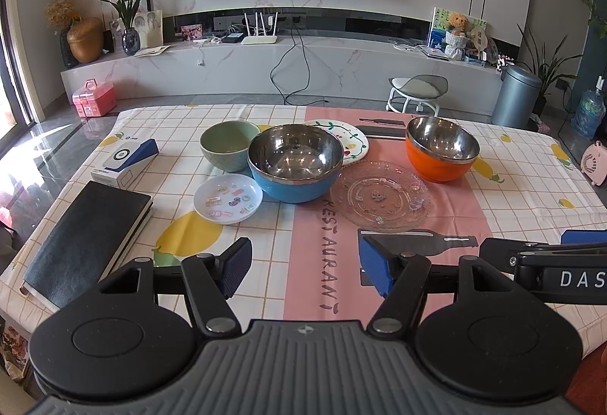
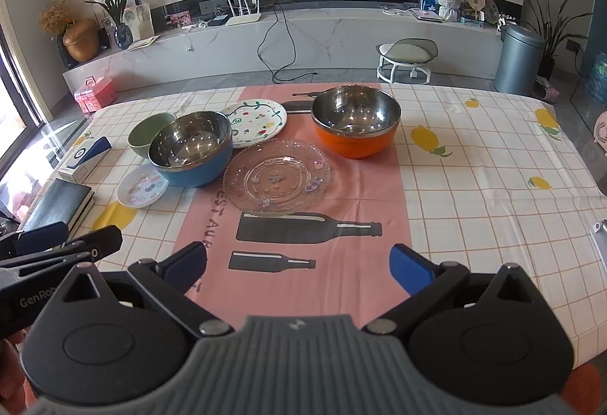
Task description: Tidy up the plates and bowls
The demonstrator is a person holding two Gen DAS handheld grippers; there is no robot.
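Both tools hover at the near edge of the desk, the left tool (image 1: 303, 265) and right tool (image 2: 299, 265) spread wide and empty. The clear glass plate (image 2: 276, 178) lies mid-desk between the blue bowl (image 2: 191, 153) and orange bowl (image 2: 356, 121): likely brittle, slick and flat, so pinch its raised rim. The steel-lined bowls look stiff and light; take their lips.

Both wrist views face the table (image 1: 512, 187) from its near edge (sharing the dishes).

L gripper (image 1: 303, 265) jaws wide apart, holding nothing; R gripper (image 2: 297, 265) same, side by side, level
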